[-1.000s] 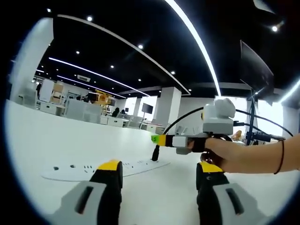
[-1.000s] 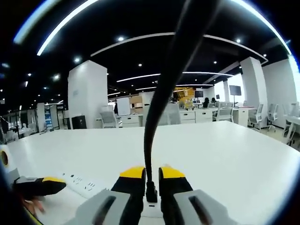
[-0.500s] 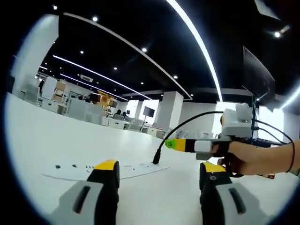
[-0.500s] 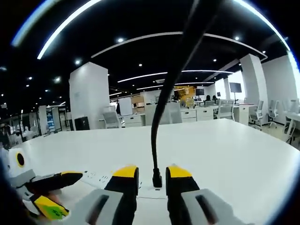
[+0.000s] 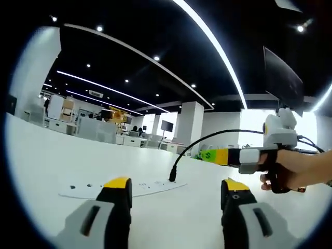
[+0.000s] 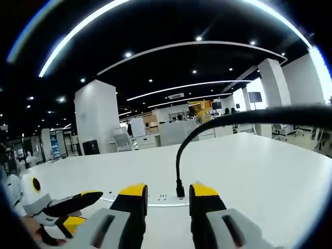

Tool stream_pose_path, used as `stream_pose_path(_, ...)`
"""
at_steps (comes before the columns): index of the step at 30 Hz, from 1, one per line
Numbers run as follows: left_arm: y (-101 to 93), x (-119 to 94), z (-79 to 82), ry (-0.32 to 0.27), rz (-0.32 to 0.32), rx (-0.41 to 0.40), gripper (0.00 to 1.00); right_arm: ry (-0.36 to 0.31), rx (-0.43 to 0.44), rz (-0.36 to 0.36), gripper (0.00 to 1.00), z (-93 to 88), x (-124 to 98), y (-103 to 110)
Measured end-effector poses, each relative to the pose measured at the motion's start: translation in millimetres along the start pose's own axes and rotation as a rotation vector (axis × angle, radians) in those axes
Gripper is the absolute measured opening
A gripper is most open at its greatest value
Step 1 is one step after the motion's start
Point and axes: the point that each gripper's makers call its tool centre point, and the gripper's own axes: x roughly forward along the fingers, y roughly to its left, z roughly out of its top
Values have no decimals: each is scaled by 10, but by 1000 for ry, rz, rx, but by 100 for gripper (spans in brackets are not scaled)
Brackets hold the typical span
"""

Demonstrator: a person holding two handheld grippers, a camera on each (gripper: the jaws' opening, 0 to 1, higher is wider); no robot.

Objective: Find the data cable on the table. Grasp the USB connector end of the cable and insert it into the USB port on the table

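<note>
USB connector stands upright in the power strip at lower centre, apparently seated, so right gripper and left gripper gape empty above the desk.

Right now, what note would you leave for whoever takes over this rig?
Left gripper: open, empty, short of the strip.
Right gripper: open, empty, plug ahead of its jaws.
Cable: its plug stands upright in the strip on the table.
Done: insertion, by the look of it.
Left: check that the plug is fully seated, then move both grippers away.
</note>
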Motion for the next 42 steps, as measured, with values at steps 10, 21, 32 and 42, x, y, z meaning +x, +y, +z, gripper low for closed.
stream_pose_path(10, -134, -295, 12, -4, 48, 37, 79, -34, 52, -24, 35, -42, -490, 40)
stream_pose_path(21, -288, -764, 151, -54, 136, 30, 81, -93, 68, -27, 37, -82, -1057, 158)
stream_pose_path(32, -593, -1321, 471, -118, 163, 95, 84, -194, 52, 22, 37, -11, -1685, 560)
stream_pose_path(42, -887, -2035, 823, -206, 216, 163, 84, -298, -16, 67, 38, 111, -2344, 852)
